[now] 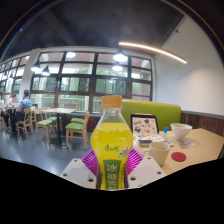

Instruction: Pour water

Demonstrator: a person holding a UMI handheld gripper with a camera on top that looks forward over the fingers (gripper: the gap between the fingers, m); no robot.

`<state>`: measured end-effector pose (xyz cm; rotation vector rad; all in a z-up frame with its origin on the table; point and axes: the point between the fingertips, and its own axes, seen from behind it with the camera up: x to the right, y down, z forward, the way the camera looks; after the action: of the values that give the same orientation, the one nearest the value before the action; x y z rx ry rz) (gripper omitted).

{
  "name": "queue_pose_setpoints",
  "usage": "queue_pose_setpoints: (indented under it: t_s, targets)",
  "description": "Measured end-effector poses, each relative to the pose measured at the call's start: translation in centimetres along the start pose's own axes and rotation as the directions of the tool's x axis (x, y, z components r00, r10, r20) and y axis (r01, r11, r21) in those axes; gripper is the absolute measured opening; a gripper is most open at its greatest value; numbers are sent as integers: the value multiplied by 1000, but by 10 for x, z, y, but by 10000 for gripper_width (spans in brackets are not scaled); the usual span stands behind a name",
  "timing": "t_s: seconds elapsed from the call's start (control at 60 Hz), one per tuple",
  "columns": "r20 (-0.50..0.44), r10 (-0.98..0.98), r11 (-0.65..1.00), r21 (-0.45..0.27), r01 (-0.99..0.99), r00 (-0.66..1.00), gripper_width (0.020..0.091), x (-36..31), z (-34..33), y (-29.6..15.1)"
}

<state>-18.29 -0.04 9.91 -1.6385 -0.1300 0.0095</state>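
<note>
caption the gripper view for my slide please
Gripper holds a yellow drink bottle upright between its fingers, white cups on the table beyond.

A canteen or café: rows of tables (62,112) with green chairs (76,127) before tall windows (85,75).

One view only, cam riding on the claw (112,170), looking fwd along its two fingers, which show at the bottom w/ pink pads (91,160). Wide-angle lens, so straight lines bow. Cam sits v. close to the bottle (112,140) held up between the fingers, dead centre, blocking the mid-view. Faces roughly level, across a light counter (205,148) just beyond on the right side, toward a far wall of windows (90,75) w/ tables & chairs (45,122) well back; ceiling light strip (150,50) up top. No 2nd view, so no shared area.
</note>
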Motion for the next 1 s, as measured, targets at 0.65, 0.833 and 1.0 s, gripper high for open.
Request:
queue_pose_setpoints:
  t_s: [0.65,0.833,1.0]
  targets:
    - [138,941,-283,-184,-941,-310,300,67,105,-63]
    - [119,800,-560,-204,-803,-588,316,74,103,-60]
    - [116,731,-653,-171,-738,-673,315,75,78,-52]
